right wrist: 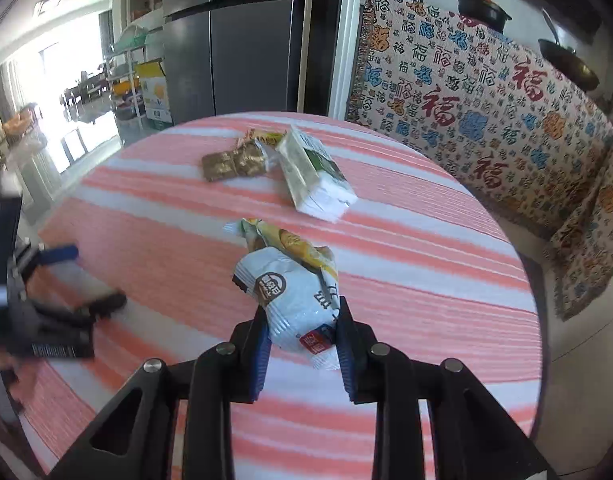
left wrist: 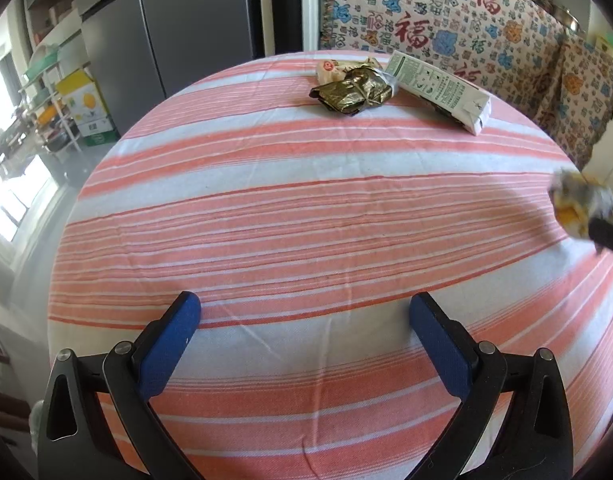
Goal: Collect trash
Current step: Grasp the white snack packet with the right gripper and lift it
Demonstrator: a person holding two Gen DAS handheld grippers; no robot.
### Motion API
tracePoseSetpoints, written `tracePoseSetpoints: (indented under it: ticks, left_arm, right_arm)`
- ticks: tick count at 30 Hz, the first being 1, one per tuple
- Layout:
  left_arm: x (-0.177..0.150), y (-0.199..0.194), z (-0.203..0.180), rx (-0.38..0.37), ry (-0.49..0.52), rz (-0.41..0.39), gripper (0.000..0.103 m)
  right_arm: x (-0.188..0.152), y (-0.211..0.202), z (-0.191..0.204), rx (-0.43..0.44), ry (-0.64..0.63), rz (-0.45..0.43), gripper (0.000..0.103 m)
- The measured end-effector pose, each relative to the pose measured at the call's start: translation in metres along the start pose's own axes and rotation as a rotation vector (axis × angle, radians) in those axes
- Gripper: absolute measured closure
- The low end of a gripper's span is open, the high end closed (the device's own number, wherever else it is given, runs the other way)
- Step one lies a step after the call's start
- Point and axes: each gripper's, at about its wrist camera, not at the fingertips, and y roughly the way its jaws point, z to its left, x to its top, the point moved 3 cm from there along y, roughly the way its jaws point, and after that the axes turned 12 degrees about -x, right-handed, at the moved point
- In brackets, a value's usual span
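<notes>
In the left wrist view, the left gripper (left wrist: 304,312) is seen above a round table (left wrist: 266,216) covered with a pink-and-white striped cloth; its blue-padded fingers (left wrist: 170,344) are spread wide with nothing between them. At the far side of the table a crumpled dark gold foil wrapper (left wrist: 352,92) is seen lying against a pale wrapper with a red mark (left wrist: 332,70), and a green-and-white carton (left wrist: 442,90) is laid on its side just beside them. At the right edge, a blurred yellow-and-white packet (left wrist: 578,204) is seen in the other gripper.

In the right wrist view, the right gripper (right wrist: 302,320) is closed on a pale blue-white snack packet (right wrist: 294,292), which is crumpled, printed with a dark round logo and a red square, and held above the cloth. A yellow wrapper (right wrist: 290,242) is bunched against its far end. The carton (right wrist: 314,176) and the foil wrapper (right wrist: 232,164) are seen beyond it, near the far edge. The left gripper (right wrist: 86,276) appears blurred at the left.
</notes>
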Motion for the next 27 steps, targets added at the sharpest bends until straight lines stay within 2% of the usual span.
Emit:
tracePoseSetpoints:
  ticks: [3, 5, 6, 10, 14, 16, 22, 27]
  left_arm:
    - [0.001, 0.000, 0.000, 0.006, -0.006, -0.002, 0.000]
    - [0.001, 0.001, 0.000, 0.006, -0.008, -0.002, 0.000]
    - [0.001, 0.000, 0.000, 0.007, -0.010, -0.002, 0.000]
    - [0.001, 0.001, 0.000, 0.005, -0.013, 0.005, 0.000]
    - [0.016, 0.011, 0.001, -0.033, 0.032, 0.083, 0.000]
    - [0.029, 0.020, 0.001, -0.053, 0.060, 0.110, 0.000]
    - [0.079, 0.056, -0.004, -0.127, 0.174, 0.077, 0.000]
    - [0.128, 0.091, -0.003, -0.118, 0.163, 0.106, 0.000]
  right_arm:
    - [-0.041, -0.008, -0.013, -0.048, -0.013, 0.033, 0.065]
    - [-0.063, -0.010, -0.018, -0.050, 0.028, 0.043, 0.026]
    - [-0.071, -0.012, -0.020, -0.062, 0.055, 0.041, 0.022]
    - [-0.087, -0.009, -0.027, -0.028, 0.163, 0.057, 0.022]
    - [-0.088, -0.005, -0.033, 0.009, 0.194, 0.067, 0.020]
    - [-0.090, -0.005, -0.029, 0.000, 0.184, 0.067, 0.019]
    - [-0.092, -0.006, -0.028, -0.003, 0.186, 0.063, 0.019]
    - [-0.093, -0.005, -0.027, -0.004, 0.185, 0.061, 0.019]
